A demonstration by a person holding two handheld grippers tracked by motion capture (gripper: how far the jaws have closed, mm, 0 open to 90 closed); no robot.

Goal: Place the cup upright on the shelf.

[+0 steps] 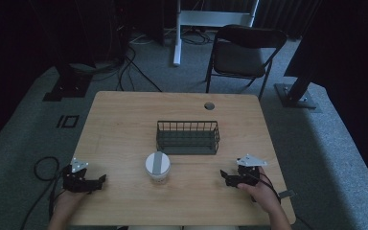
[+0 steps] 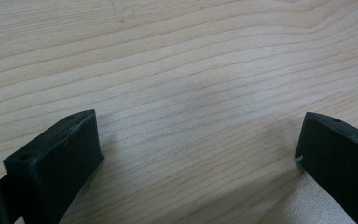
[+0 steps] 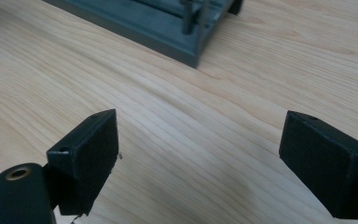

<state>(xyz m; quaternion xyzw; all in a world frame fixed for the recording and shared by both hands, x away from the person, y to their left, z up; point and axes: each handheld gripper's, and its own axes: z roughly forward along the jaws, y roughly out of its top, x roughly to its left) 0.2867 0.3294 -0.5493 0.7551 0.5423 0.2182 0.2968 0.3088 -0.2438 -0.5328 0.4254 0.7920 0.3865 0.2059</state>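
Jar stands upright on table, just in front of basket, between both grippers and apart from each. Left gripper and right gripper rest near the front edge, jaws apart, empty

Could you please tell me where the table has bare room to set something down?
The table is bare left of the wire basket and behind it. It is crowded only mid-front, where the white container nearly meets the basket.
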